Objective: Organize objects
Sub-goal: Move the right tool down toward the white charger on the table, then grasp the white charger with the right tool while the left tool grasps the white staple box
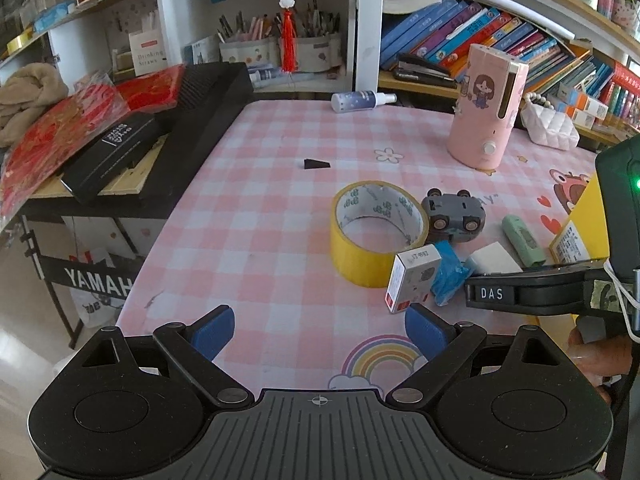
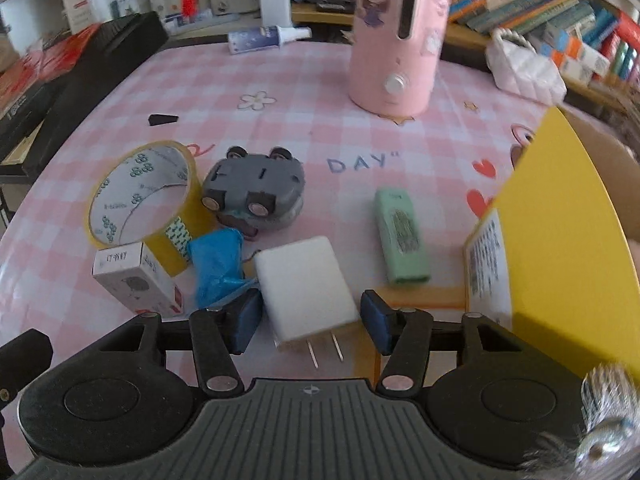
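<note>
while the right gripper (image 2: 308,322) straddles the white plug adapter (image 2: 304,288), the step in hand looks like picking that adapter up for sorting. its blue fingers (image 2: 246,320) stand apart w/ the adapter's near end between them; the left pad sits right against its edge, the right pad shows a sliver of gap, so no firm clamp yet afaict. prongs poke back toward the gripper body. next move prob calls for closing the last bit squarely on the flat sides, then lifting w/o dragging the blue plastic bag (image 2: 216,268) that lies just left of the left finger, touching the adapter's corner. yellow box (image 2: 560,240) stands to the right of the fingers, likely the drop spot but can't be sure.

left gripper (image 1: 320,330) hovers w/ fingers wide apart, nothing between them. ahead and right of its fingers: small staples box (image 1: 412,282), yellow tape roll (image 1: 376,232), upturned grey toy car (image 1: 454,214), green eraser (image 1: 524,240) further right.

surface is a pink checked tablecloth (image 1: 260,200) w/ cartoon prints. pink humidifier (image 1: 486,108) stands far ahead, spray bottle (image 1: 362,101) lies at the far edge. bookshelves (image 1: 500,32) behind, yamaha keyboard (image 1: 192,148) off to the left, piled w/ stuff.
</note>
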